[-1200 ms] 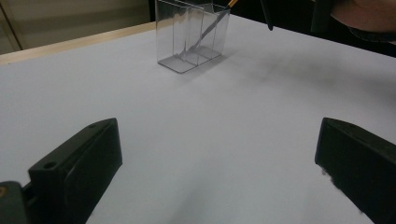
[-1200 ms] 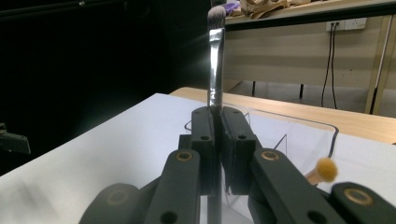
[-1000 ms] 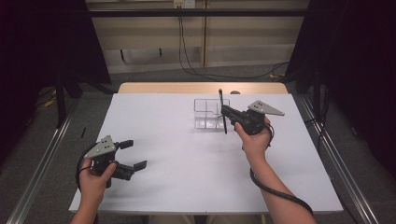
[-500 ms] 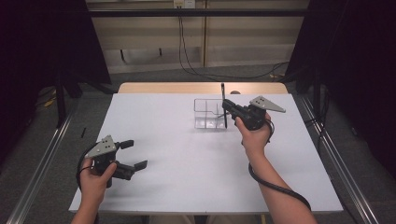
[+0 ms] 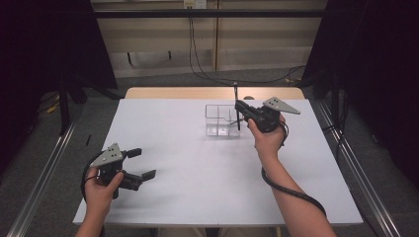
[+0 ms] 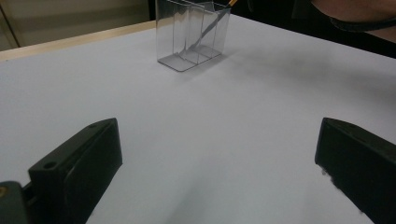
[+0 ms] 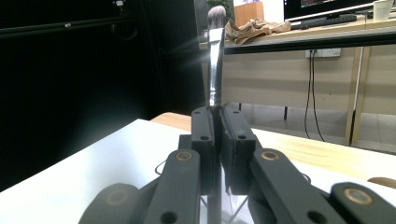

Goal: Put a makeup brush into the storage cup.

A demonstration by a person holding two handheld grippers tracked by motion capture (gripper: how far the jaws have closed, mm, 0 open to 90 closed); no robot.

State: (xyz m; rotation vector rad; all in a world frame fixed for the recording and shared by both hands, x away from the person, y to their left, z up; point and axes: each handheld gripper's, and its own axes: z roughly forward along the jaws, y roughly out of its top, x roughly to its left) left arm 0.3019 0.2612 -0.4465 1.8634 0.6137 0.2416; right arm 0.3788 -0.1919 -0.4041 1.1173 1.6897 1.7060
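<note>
My right gripper [image 5: 242,107] is shut on a thin dark brush [image 5: 236,106] and holds it nearly upright at the right side of a clear divided container [image 5: 221,120]. In the right gripper view the brush [image 7: 215,56] rises from between the pressed jaws of the right gripper [image 7: 219,116], bristles on top. In the left gripper view the brush's lower end [image 6: 205,32] shows slanted through the container's [image 6: 175,37] clear walls; I cannot tell whether it is inside. My left gripper [image 5: 143,163] rests open at the table's front left, nothing between its jaws [image 6: 219,168].
The white table top [image 5: 197,163] has a wooden strip along its far edge [image 5: 173,93]. Metal rails [image 5: 356,168] run along both sides of the table. Cables hang on the wall behind.
My right hand has carried the brush slightly to the right and farther back, and the brush stands more upright. The left gripper has stayed put.
</note>
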